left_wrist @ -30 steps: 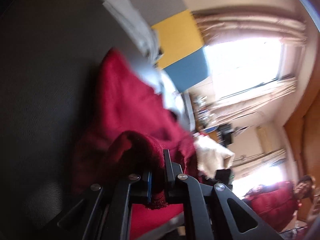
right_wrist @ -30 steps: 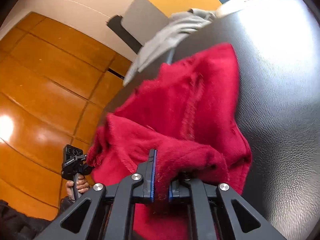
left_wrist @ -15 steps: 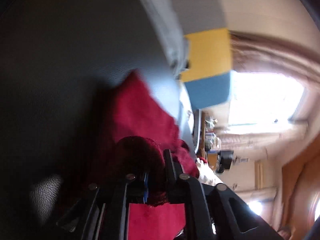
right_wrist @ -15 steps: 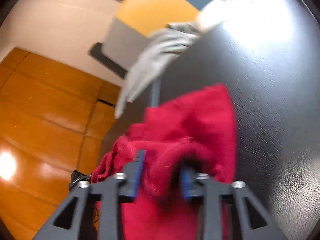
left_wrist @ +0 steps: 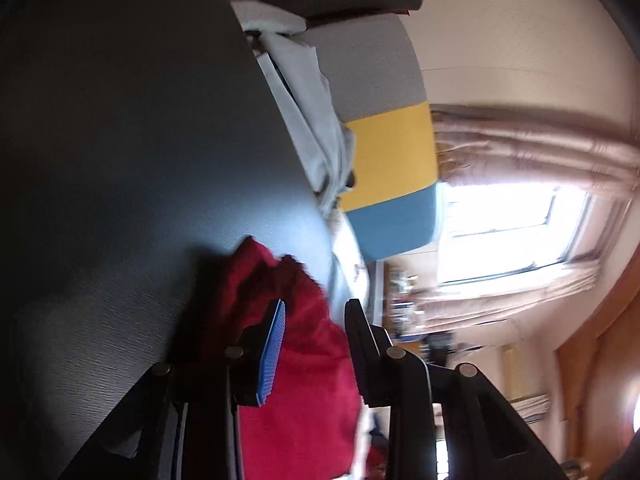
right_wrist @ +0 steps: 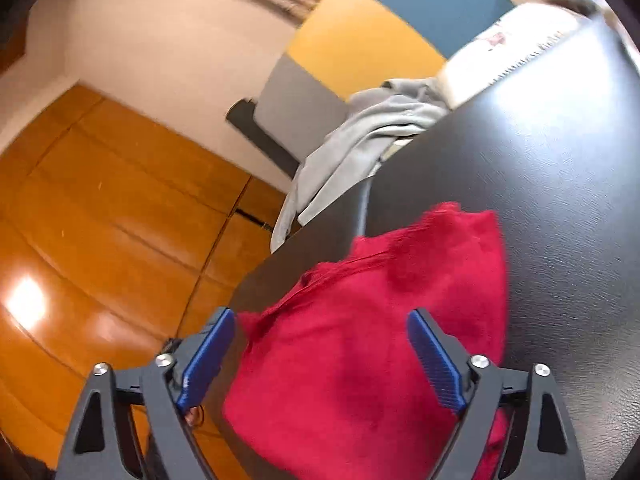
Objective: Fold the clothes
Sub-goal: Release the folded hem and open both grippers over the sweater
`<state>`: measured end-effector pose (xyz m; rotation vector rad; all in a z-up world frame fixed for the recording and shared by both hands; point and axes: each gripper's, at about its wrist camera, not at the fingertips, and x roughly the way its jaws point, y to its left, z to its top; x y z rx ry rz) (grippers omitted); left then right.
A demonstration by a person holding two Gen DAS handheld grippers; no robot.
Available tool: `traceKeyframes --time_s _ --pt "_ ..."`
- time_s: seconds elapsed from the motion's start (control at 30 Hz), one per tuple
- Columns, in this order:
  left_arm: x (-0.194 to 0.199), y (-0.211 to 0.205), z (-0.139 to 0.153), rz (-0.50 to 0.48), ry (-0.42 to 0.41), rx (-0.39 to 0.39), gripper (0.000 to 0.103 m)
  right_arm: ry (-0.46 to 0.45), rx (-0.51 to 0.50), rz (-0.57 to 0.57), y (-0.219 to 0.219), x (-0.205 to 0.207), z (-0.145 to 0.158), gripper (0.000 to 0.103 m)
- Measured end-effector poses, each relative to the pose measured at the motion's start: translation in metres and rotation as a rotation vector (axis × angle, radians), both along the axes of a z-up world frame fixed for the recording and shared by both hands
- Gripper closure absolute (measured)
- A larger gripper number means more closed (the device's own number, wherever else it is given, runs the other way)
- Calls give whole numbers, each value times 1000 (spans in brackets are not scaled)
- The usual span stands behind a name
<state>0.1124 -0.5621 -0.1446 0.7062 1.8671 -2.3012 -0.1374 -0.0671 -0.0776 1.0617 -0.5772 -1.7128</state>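
A red knitted garment [right_wrist: 360,344] lies bunched on the black leather-look table [right_wrist: 560,200], near the table's edge. In the right wrist view my right gripper [right_wrist: 320,318] hangs just above the cloth; its jaws are opening wide and the blue pads [right_wrist: 436,364] stand clear of the fabric. In the left wrist view the same red garment [left_wrist: 304,380] shows between the fingers of my left gripper [left_wrist: 316,308]. Its jaws are opening too, and the blue pad [left_wrist: 272,352] is off the cloth.
A pale grey garment [right_wrist: 360,144] hangs over the table's far edge, against a chair with grey, yellow and blue panels [left_wrist: 392,152]. The orange wooden floor [right_wrist: 100,240] lies below the table's left edge. A bright window with curtains [left_wrist: 508,232] is behind.
Both grippers were shut on folds of the red garment and have let go. The cloth has dropped onto the table, and both hands have drawn back from it.
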Motion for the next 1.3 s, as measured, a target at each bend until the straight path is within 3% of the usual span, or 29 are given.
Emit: traceKeyframes --time_s 0.13,0.23,0.3,0.43,0.57,0.63,0.7,0.77,0.87,0.9,1.0,1.07,1.2,1.3 --pt "-7 7 5 -44 -160 -205 72 113 131 107 -52 16 5 6" --pt "-28 11 13 -123 -187 -328 66 171 218 172 -82 24 -3 5" --pt "-49 12 17 -181 -172 -373 60 199 266 202 -93 28 -14 5" --pt "-76 14 18 -277 -199 -440 58 254 362 261 -113 37 -37 4" --pt "-94 28 9 -397 -259 -509 58 281 307 274 -108 35 -45 0" --pt "-97 34 7 -424 -247 -513 58 270 259 272 -101 32 -47 0" --pt "-95 37 11 -412 -212 -508 69 250 209 269 -94 28 -49 0" --pt "-88 44 26 -377 -145 -536 95 236 184 270 -90 26 -50 0" --pt "-66 50 47 -310 -37 -580 94 235 159 266 -82 27 -49 0" --pt "-63 51 47 -299 -44 -591 94 241 152 263 -80 27 -50 0" --pt "-81 43 13 -305 -270 -609 94 254 154 260 -82 31 -50 0" --pt "-92 42 -5 -313 -355 -620 93 263 159 260 -84 33 -49 0" --pt "-93 47 -1 -250 -345 -632 88 283 174 254 -86 37 -50 0" --pt "-74 51 20 -150 -329 -678 84 291 183 252 -89 39 -49 0"
